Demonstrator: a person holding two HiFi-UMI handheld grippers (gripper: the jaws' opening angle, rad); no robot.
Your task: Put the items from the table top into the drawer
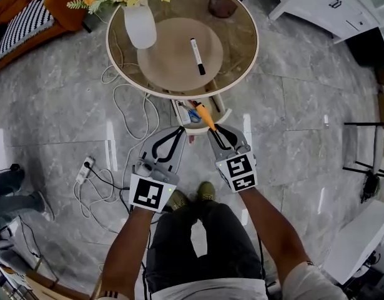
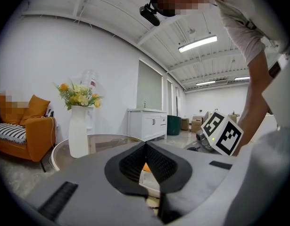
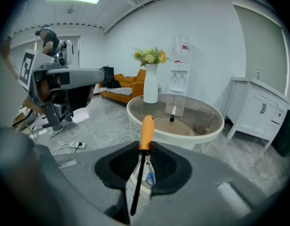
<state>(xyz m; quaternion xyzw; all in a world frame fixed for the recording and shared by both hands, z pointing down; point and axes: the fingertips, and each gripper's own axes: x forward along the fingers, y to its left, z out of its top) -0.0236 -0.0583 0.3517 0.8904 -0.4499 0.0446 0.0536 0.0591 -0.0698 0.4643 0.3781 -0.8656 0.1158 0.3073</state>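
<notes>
One orange screwdriver [image 3: 146,132] clamped in right tool [image 1: 220,130]

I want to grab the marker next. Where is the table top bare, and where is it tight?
Bare: between the vase and the marker, and from the marker to the table top's near rim. Tight: the far edge by the cup.

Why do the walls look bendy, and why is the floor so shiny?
Left gripper view: the wide lens curves the walls, corners go black. Right gripper view: same bending, yet the screwdriver looks sharp. Head view: the floor mirrors lights as white streaks.
</notes>
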